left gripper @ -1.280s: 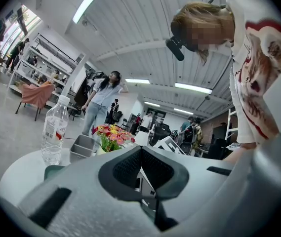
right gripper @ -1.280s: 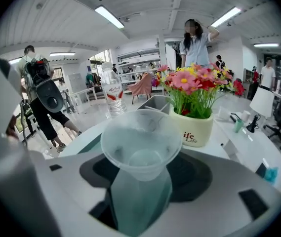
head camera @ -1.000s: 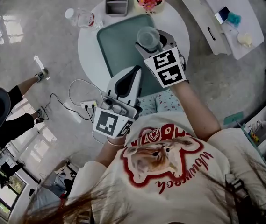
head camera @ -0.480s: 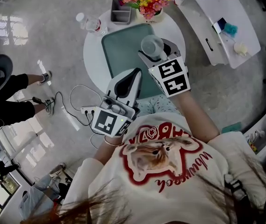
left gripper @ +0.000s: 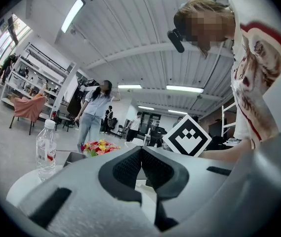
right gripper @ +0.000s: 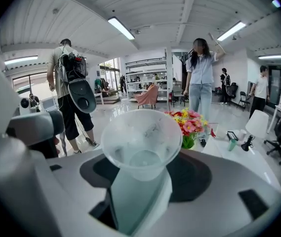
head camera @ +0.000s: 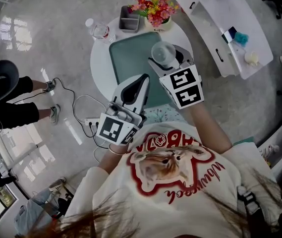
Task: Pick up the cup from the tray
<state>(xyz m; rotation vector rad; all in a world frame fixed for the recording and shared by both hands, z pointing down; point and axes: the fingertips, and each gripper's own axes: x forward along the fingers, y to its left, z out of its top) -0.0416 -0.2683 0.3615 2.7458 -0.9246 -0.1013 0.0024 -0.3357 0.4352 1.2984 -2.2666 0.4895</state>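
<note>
My right gripper is clamped on the clear plastic cup. The cup's open top faces the gripper's camera. From above, the cup is over the right edge of the flat green tray on the round white table. My left gripper has its jaws pressed together with nothing in them. It is over the near edge of the tray. A clear water bottle and a pot of bright flowers stand at the table's far edge.

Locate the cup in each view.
Head view: upper centre, cup in the right gripper, at the tray right edge.
Left gripper view: cannot make it out.
Right gripper view: centre, between the jaws.
Shared landmark: flowers, in all three.
</note>
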